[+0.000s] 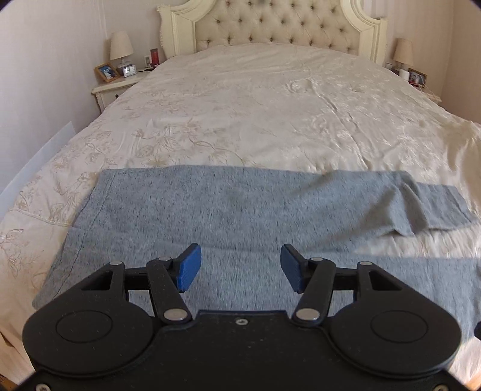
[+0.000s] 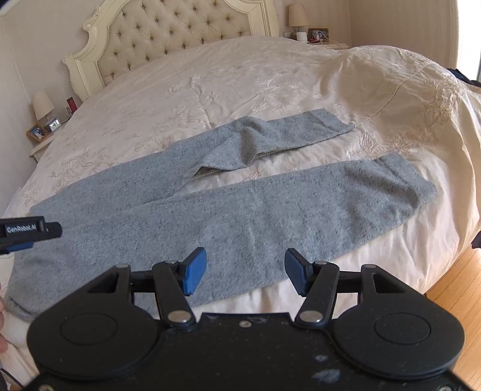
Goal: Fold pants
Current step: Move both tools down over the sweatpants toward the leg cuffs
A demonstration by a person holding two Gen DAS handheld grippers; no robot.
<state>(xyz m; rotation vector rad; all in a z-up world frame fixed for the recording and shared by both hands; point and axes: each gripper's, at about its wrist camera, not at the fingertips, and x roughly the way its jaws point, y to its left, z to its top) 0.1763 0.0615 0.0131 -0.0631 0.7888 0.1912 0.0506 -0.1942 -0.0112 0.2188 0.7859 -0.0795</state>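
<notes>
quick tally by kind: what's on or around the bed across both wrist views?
Grey pants: 1
Grippers: 2, left, right
Bedside lamps: 2
Picture frames: 2
Clock: 1
Total: 8

A cream bed with tufted headboard, flanking lamps, wooden floor.

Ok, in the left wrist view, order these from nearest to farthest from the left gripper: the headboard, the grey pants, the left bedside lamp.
1. Grey pants: spread on the bed directly below and ahead of the left gripper.
2. Left bedside lamp: far left, on the nightstand.
3. Headboard: at the bed's far end; too close to the lamp to rank firmly.
</notes>
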